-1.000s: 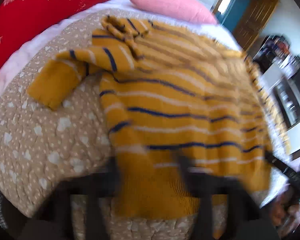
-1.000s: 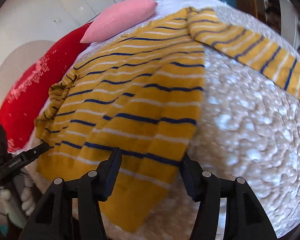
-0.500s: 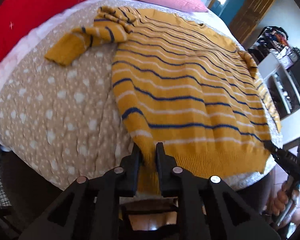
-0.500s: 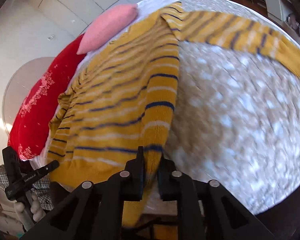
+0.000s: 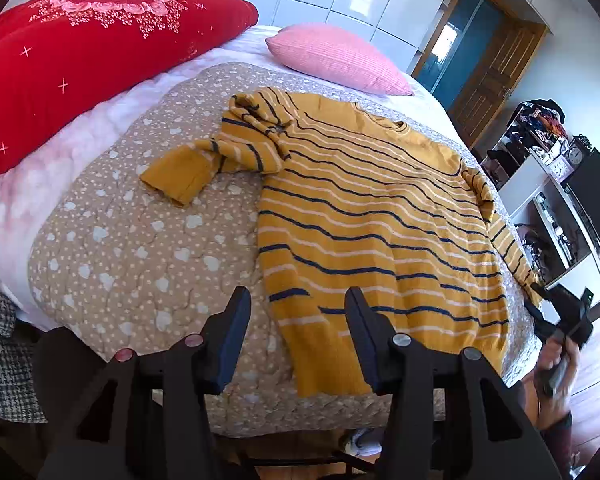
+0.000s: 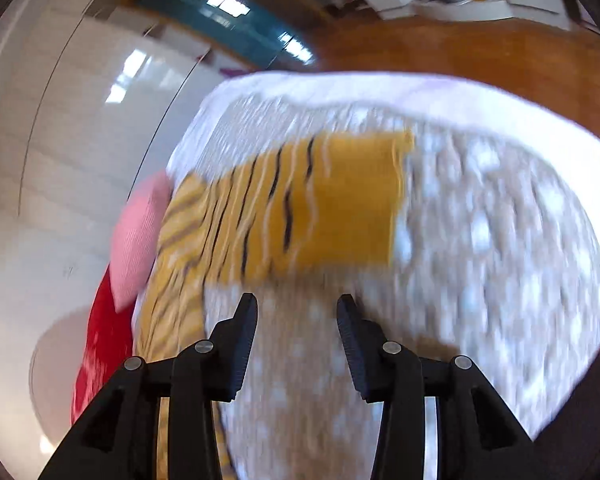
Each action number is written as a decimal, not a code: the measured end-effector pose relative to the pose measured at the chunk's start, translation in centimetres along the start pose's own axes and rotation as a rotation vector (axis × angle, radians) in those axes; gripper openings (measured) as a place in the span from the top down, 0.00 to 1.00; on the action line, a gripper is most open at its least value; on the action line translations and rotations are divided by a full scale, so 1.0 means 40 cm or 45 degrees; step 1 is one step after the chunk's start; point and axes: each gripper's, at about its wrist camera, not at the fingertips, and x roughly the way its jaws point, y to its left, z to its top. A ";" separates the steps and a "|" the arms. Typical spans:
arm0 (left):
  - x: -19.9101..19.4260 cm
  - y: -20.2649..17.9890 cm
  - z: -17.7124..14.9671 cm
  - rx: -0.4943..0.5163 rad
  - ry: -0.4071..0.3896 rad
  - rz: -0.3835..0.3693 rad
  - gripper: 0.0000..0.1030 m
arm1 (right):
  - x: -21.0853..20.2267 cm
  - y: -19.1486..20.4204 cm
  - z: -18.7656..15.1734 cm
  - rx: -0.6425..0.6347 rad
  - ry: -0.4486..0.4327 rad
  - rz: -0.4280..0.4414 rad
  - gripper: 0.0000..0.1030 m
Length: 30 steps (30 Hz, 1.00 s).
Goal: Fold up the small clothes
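Observation:
A mustard-yellow sweater (image 5: 372,216) with navy and white stripes lies flat on the bed, its hem toward me. Its left sleeve (image 5: 220,152) is bunched and folded across near the shoulder. My left gripper (image 5: 298,308) is open and empty, hovering just above the hem's left corner. In the right wrist view, which is blurred, the sweater's right sleeve (image 6: 320,208) lies stretched out on the quilt with its plain cuff to the right. My right gripper (image 6: 296,312) is open and empty, a little short of that sleeve. The right gripper also shows in the left wrist view (image 5: 560,316).
The bed has a tan quilt with white hearts (image 5: 112,240). A red pillow (image 5: 80,56) and a pink pillow (image 5: 336,60) lie at its head. A white shelf unit (image 5: 560,200) and a wooden door (image 5: 488,80) stand to the right.
Both grippers have let go of the sweater's hem and opened. The left has drawn back a little. The right has swung away toward the right sleeve.

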 end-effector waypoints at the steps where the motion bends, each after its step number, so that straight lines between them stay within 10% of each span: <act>1: 0.013 -0.008 -0.001 -0.002 0.008 -0.006 0.54 | 0.015 0.000 0.022 0.025 -0.011 -0.010 0.56; 4: 0.017 -0.016 -0.011 0.004 0.033 -0.009 0.54 | 0.037 0.007 0.076 0.024 -0.032 -0.083 0.94; 17: -0.016 0.014 0.011 -0.012 -0.042 0.020 0.50 | -0.101 0.104 0.368 -0.188 -0.401 -0.563 0.94; 23: 0.002 0.021 0.005 -0.004 -0.040 -0.022 0.50 | -0.038 0.332 0.351 -0.427 -0.367 -0.504 0.94; 30: 0.006 0.090 0.012 -0.062 -0.079 -0.092 0.50 | 0.201 0.735 0.087 -0.790 -0.077 -0.182 0.94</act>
